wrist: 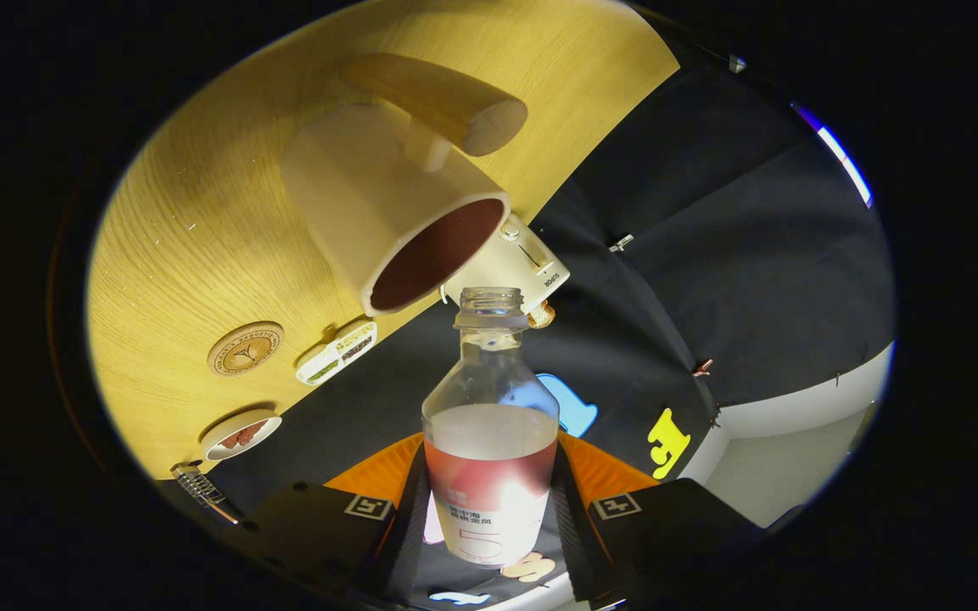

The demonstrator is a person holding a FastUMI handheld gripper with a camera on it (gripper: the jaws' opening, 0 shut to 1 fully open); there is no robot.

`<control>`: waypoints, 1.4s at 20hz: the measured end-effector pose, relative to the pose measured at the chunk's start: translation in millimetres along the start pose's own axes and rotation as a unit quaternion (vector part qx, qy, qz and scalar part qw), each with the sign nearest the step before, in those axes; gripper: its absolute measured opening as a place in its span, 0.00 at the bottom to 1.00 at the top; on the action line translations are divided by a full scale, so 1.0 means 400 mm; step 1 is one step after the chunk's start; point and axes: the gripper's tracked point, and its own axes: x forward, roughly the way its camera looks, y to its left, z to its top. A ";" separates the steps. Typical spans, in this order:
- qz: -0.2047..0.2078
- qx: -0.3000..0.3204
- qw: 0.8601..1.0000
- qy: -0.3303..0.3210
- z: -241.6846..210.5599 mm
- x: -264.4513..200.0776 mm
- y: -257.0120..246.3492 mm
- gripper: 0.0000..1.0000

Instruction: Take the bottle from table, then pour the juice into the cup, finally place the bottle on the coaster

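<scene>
Uncapped clear bottle (490, 441), part full of pale juice, sits clamped between the fingers (408, 518), its mouth just short of the cream cup (387, 212); round cork coaster (244, 348) lies well beside the cup

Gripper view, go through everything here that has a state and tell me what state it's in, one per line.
Gripper: jaws shut on the bottle, one each side of it.
Bottle: cap off, partly full, held off the table, its mouth just below the cup's rim.
Cup: open mouth, standing on the table; contents cannot be told.
Round wooden coaster: bare, nothing on it.
</scene>
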 end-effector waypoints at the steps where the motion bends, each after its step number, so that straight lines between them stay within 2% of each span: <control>1: 0.002 0.001 1.000 0.000 -0.002 -0.001 0.003 0.70; 13: 0.011 0.014 1.000 0.005 -0.010 -0.003 0.008 0.70; 16: 0.034 0.068 0.997 0.023 -0.021 -0.014 0.027 0.70; 19: 0.063 0.144 0.986 0.050 -0.033 -0.026 0.050 0.70; 21: 0.079 0.212 0.971 0.073 -0.043 -0.039 0.064 0.70; 23: 0.091 0.292 0.947 0.094 -0.045 -0.047 0.078 0.70; 25: 0.100 0.372 0.916 0.111 -0.041 -0.058 0.092 0.70; 28: 0.113 0.484 0.859 0.125 -0.024 -0.067 0.100 0.71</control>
